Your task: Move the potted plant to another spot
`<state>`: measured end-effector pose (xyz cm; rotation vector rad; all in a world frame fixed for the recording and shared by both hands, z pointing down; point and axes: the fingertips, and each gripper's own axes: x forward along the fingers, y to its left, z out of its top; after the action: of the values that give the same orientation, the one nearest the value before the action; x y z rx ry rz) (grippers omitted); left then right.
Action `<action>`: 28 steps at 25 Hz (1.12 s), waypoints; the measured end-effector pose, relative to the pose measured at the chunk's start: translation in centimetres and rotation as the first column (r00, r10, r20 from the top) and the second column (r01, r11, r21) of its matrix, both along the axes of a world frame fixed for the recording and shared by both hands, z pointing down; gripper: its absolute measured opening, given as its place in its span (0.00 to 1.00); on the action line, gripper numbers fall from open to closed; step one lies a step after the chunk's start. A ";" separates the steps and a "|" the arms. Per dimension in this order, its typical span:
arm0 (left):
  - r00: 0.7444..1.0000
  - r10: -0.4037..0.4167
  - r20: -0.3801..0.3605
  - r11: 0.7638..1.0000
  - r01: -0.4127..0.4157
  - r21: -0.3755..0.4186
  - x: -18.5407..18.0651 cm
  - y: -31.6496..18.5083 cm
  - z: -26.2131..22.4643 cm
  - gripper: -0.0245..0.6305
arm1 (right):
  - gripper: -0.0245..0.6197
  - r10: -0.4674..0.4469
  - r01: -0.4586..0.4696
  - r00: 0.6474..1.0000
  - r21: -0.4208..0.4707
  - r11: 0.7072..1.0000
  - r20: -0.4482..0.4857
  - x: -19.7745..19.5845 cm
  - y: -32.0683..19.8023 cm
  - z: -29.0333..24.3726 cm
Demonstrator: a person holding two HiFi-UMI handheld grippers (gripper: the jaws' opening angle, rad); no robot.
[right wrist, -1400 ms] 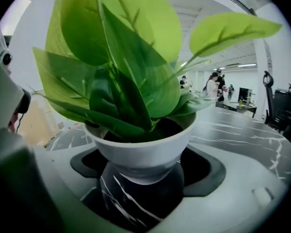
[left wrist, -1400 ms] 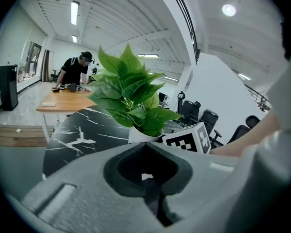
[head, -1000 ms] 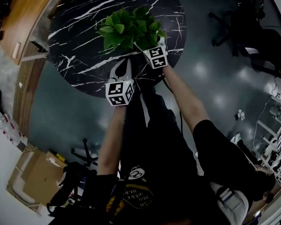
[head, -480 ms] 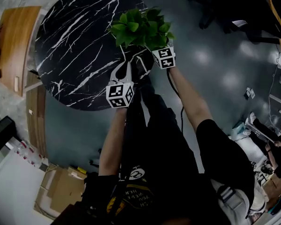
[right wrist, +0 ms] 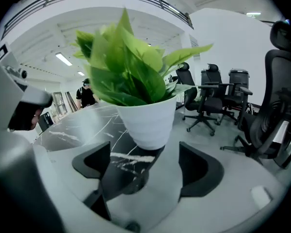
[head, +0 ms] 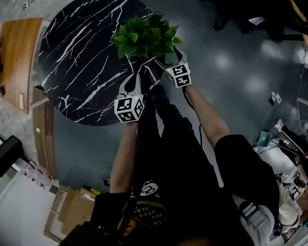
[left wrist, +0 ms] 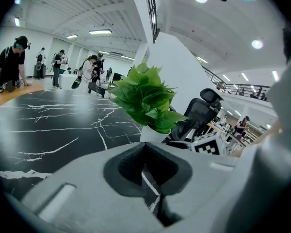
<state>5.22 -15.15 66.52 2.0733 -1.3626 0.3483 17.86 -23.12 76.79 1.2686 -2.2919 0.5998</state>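
Right gripper view: the right gripper (right wrist: 143, 155) holds its fingers (right wrist: 199, 171) wide, ready to grab the potted plant (right wrist: 146, 120); the left gripper (left wrist: 146, 168) is pinched closed.

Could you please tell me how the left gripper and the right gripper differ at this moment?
The left gripper has its jaws shut on nothing; the right gripper has its jaws apart. The right gripper faces the pot squarely, just short of touching it, while the left gripper sits farther back from it. Both are at the near edge of the table.
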 end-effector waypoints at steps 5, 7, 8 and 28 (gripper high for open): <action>0.998 0.053 0.032 0.997 -0.055 0.059 1.0 1.6 -3.4 0.04 | 0.04 -0.005 0.004 0.999 -0.021 1.000 -0.037 1.2 7.9 -6.0; 0.995 0.091 0.040 0.991 -0.095 0.098 1.8 2.0 -5.6 0.04 | 0.04 0.008 -0.008 1.000 0.025 1.000 0.004 0.4 9.5 -10.5; 0.994 0.108 0.033 0.987 -0.111 0.115 2.1 2.0 -6.6 0.04 | 0.04 0.029 -0.031 0.999 0.045 0.999 0.025 0.1 9.7 -12.5; 0.968 0.247 0.031 0.929 -0.246 0.275 3.0 3.3 -17.1 0.04 | 0.04 0.103 -0.120 0.990 0.206 0.971 0.092 -5.3 11.5 -26.5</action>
<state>8.26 -11.84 49.44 2.4870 -1.2037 0.2686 12.56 -11.66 50.30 1.5062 -2.4151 0.4616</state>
